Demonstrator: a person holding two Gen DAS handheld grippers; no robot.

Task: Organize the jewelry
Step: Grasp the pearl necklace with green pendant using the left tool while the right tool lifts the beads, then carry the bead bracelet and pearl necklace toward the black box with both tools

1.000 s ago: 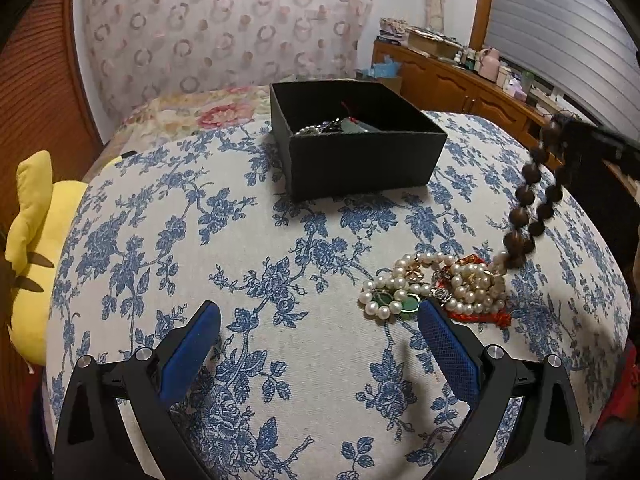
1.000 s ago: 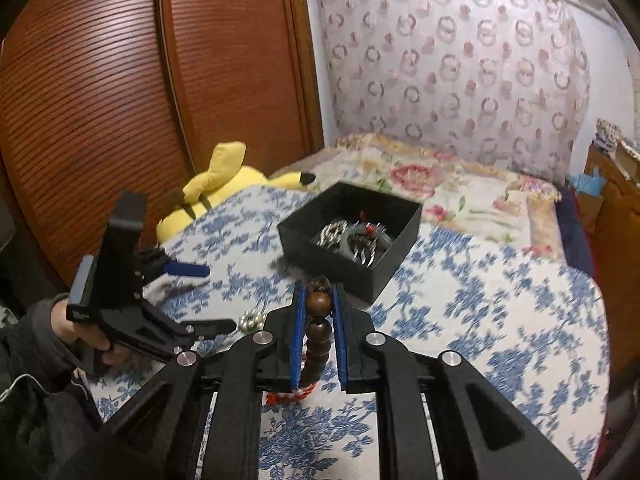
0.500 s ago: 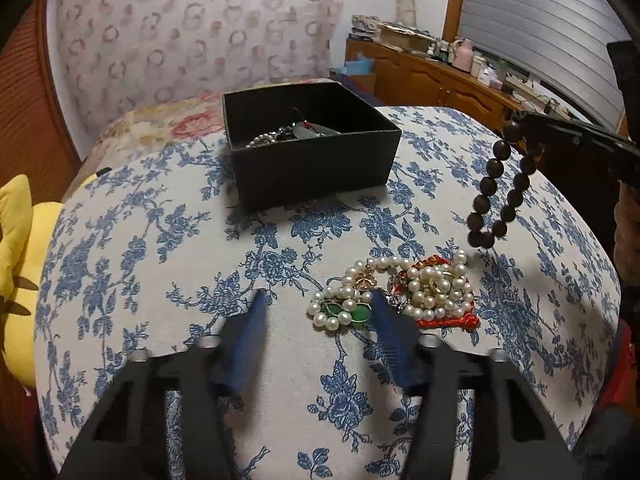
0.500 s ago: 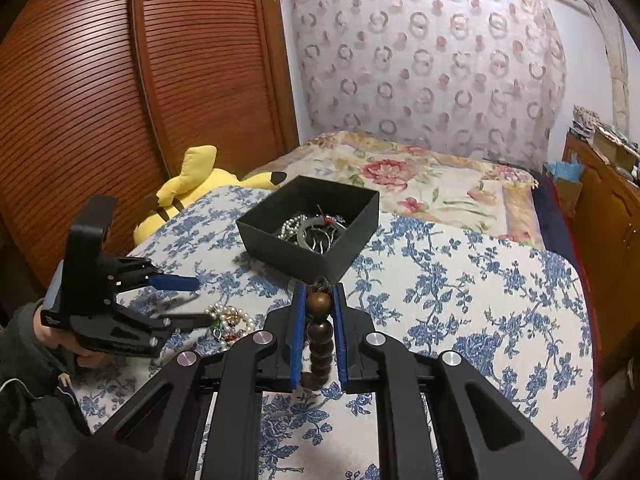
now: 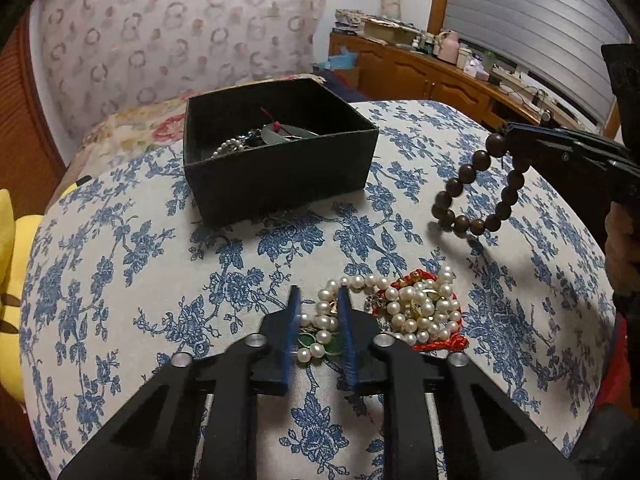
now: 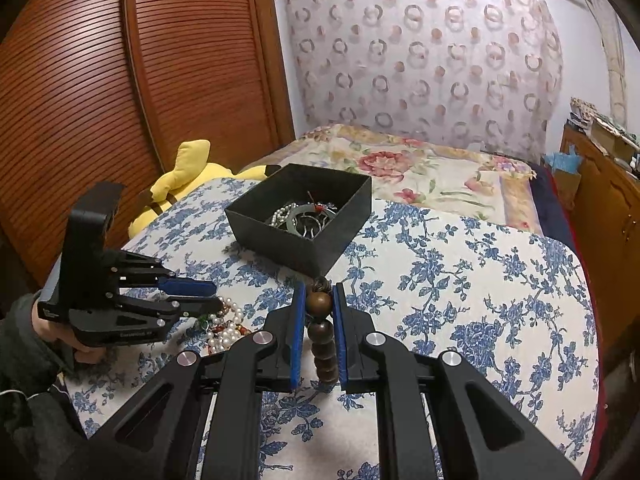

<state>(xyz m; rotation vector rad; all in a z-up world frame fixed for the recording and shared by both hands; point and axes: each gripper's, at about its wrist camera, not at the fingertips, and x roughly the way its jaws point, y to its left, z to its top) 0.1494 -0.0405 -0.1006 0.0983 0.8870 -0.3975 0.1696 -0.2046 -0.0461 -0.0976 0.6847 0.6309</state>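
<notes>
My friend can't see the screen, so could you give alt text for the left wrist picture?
The left tongs, nearly closed, straddle a pearl strand in a jewelry pile on a blue-flowered cloth. Beyond sits an open black box holding jewelry; at right, the right tongs dangle a brown bead bracelet.

The black box (image 5: 280, 168) hides most of what lies in it in the left wrist view: its front wall covers all but a bit of a pearl string and something grey-green. In the right wrist view the things inside are too small and tangled to tell apart.

The left gripper (image 5: 319, 320) covers part of the pearl necklace (image 5: 400, 308), so it is hard to say if the pads press on it.

The wooden bead bracelet (image 6: 320, 320) is partly hidden between the right gripper's (image 6: 319, 300) blue pads.

The yellow plush toy (image 5: 12, 280) is cut off by the picture's left edge.
</notes>
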